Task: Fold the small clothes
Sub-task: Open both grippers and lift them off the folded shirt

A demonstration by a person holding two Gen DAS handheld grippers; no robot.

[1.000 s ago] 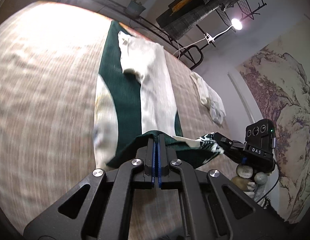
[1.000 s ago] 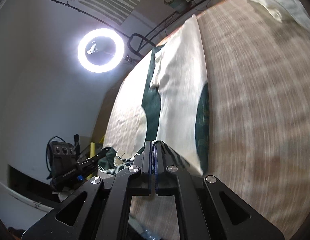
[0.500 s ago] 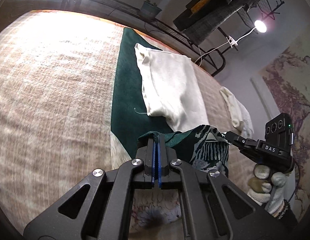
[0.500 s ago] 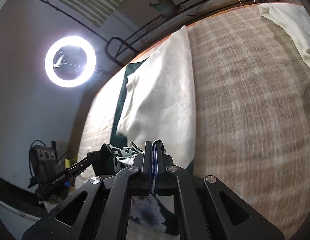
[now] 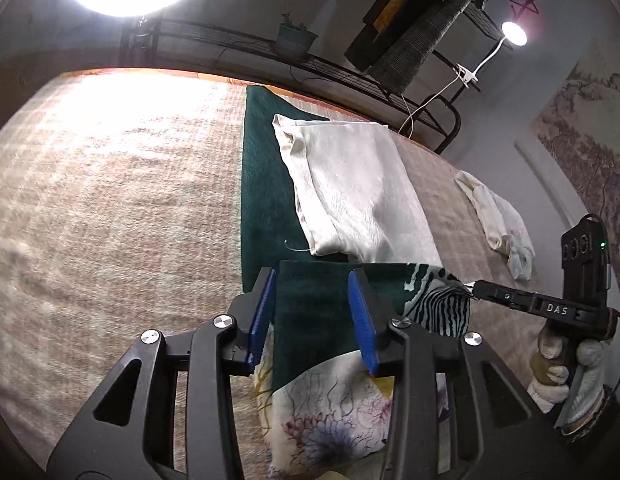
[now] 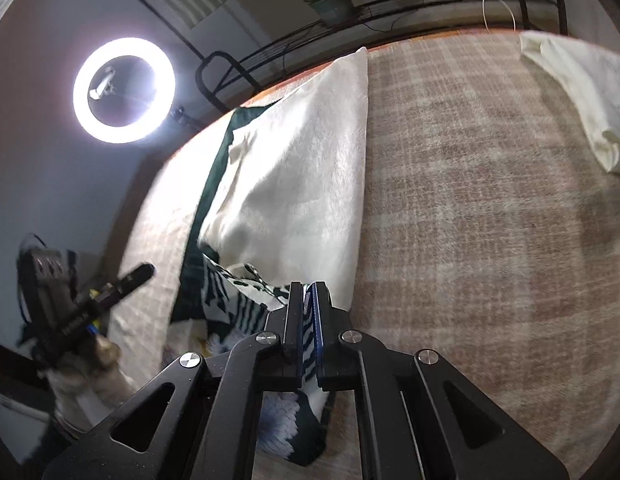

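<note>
A dark green garment with a white floral and zebra print (image 5: 318, 320) lies on the bed, its near end folded back over itself. My left gripper (image 5: 312, 312) is open, its blue pads on either side of the folded green edge. My right gripper (image 6: 305, 312) is shut on the garment's striped corner (image 6: 245, 300); it also shows in the left wrist view (image 5: 476, 290). A folded cream garment (image 5: 350, 192) lies on the green cloth farther back, also in the right wrist view (image 6: 297, 168).
The bed has a beige plaid cover (image 5: 109, 208). Another crumpled cream garment (image 5: 498, 220) lies to the right, seen also in the right wrist view (image 6: 582, 92). A metal bed rail (image 5: 350, 76) and a ring light (image 6: 123, 90) stand behind.
My left gripper has opened and let go of the green garment's edge. Both grippers carried the near end forward over the garment, making a fold. The right stays shut.
</note>
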